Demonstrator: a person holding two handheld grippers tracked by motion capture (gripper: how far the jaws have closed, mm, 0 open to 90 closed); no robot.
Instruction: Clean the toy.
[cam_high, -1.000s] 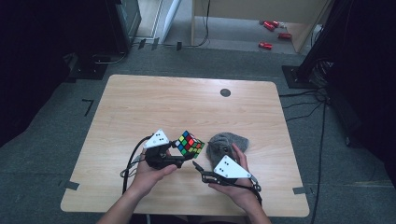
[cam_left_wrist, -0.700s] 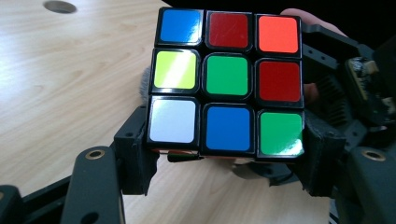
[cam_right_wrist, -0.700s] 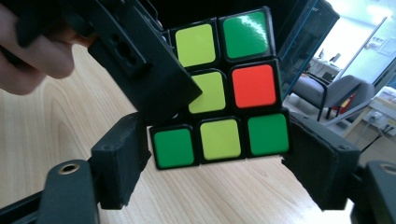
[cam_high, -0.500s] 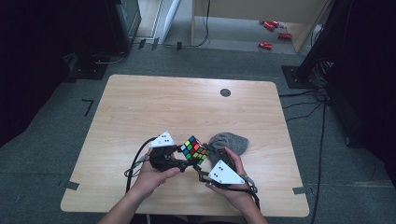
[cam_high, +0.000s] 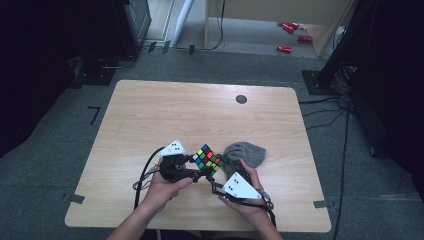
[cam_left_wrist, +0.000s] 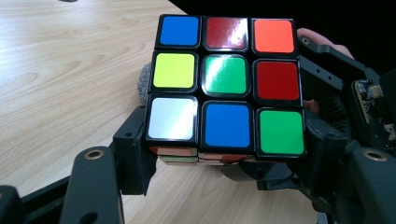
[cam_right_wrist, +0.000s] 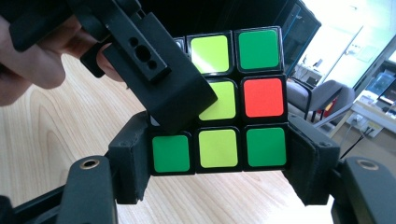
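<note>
A scrambled Rubik's cube (cam_high: 208, 159) hangs just above the front middle of the wooden table (cam_high: 200, 115), held between both grippers. My left gripper (cam_high: 199, 170) comes in from the left and is shut on the cube (cam_left_wrist: 226, 79), its jaws (cam_left_wrist: 226, 158) clamping the lowest layer. My right gripper (cam_high: 214, 176) reaches in from the lower right. Its jaws have just been closing, and its pads (cam_right_wrist: 217, 161) now press both sides of the cube's (cam_right_wrist: 243, 98) bottom row. One left-gripper finger (cam_right_wrist: 156, 70) crosses the cube's face in the right gripper view.
A crumpled grey cloth (cam_high: 246, 153) lies on the table right behind the cube. A small black disc (cam_high: 241, 99) sits near the far edge. Cables trail off the front edge. Dark equipment and red objects (cam_high: 284, 48) stand on the floor beyond.
The left gripper has carried the cube slightly right and toward the front. The right gripper's jaws have closed in onto the cube.
</note>
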